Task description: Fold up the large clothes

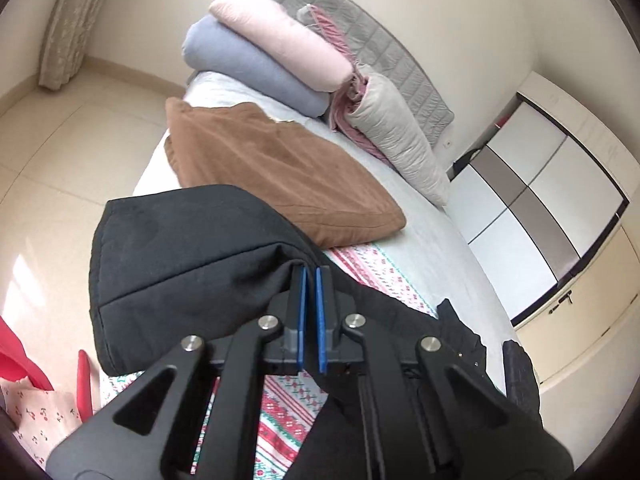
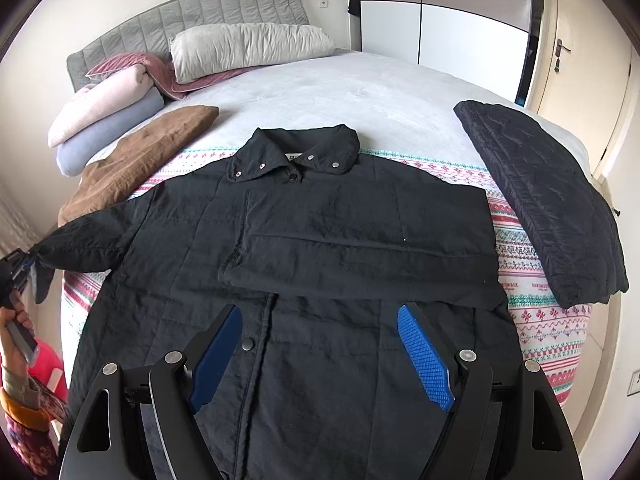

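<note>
Left wrist: claw [image 1: 311, 276] pinching jacket sleeve [image 1: 192, 256].

my right gripper [image 2: 320, 354] hovers, jaws wide, over the black jacket [image 2: 304, 248] spread on the bed [image 2: 360, 88]. left of the jacket, my left gripper [image 2: 24, 266] pinches its sleeve; right, a folded quilted garment [image 2: 544, 204].

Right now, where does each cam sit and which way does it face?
Left wrist: on the left tool, off the bed's side, facing along it to the headboard; tool shut on the black jacket's sleeve end.
Right wrist: on the right tool, at the bed's foot, tilted down over the jacket front, facing the headboard; tool open and empty, a hand at the left edge.
Shared: jacket, brown folded garment, rolled blankets, wardrobe.
</note>
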The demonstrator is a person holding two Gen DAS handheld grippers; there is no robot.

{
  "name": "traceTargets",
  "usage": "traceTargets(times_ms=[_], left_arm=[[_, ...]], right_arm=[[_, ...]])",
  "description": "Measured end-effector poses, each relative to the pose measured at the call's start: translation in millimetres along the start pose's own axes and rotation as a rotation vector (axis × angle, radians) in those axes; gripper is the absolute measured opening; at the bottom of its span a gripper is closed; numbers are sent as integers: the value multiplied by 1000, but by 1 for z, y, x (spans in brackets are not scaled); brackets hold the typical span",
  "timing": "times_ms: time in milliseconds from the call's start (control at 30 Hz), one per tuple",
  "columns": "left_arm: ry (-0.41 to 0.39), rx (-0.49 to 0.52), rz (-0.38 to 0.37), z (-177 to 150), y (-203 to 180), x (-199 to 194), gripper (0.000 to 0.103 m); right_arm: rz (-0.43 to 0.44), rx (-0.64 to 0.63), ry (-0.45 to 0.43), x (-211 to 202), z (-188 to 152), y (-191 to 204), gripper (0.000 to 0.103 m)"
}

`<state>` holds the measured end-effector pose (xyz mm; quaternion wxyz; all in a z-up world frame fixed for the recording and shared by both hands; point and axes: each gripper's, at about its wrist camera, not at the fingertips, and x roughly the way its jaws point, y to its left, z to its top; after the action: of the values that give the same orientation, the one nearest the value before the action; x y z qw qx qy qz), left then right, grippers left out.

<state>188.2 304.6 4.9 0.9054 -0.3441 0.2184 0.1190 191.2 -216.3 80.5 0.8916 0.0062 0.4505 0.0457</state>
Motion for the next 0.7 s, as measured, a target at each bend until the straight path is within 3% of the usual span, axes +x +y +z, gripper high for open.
traceTargets(times_ms=[267, 367, 433, 500, 567, 600, 700], left_arm=[[-32, 256, -146, -7, -124, -25, 1], [3, 337, -185, -20, -166, -23, 1], [40, 335, -183, -32, -176, -18, 2], [72, 290, -149, -41, -171, -10, 21], [118, 218, -78, -47, -154, 0, 76], [128, 170, -33, -48, -140, 4, 81], [154, 49, 107, -49, -91, 15, 82]], right_arm=[[71, 46, -29, 0, 9, -23, 81], [64, 70, -32, 4, 12, -31, 81], [72, 93, -34, 5, 13, -37, 81], [90, 100, -34, 5, 12, -40, 81], [91, 83, -35, 4, 10, -40, 81], [84, 70, -34, 4, 9, -40, 81], [69, 46, -28, 8, 5, -41, 81]])
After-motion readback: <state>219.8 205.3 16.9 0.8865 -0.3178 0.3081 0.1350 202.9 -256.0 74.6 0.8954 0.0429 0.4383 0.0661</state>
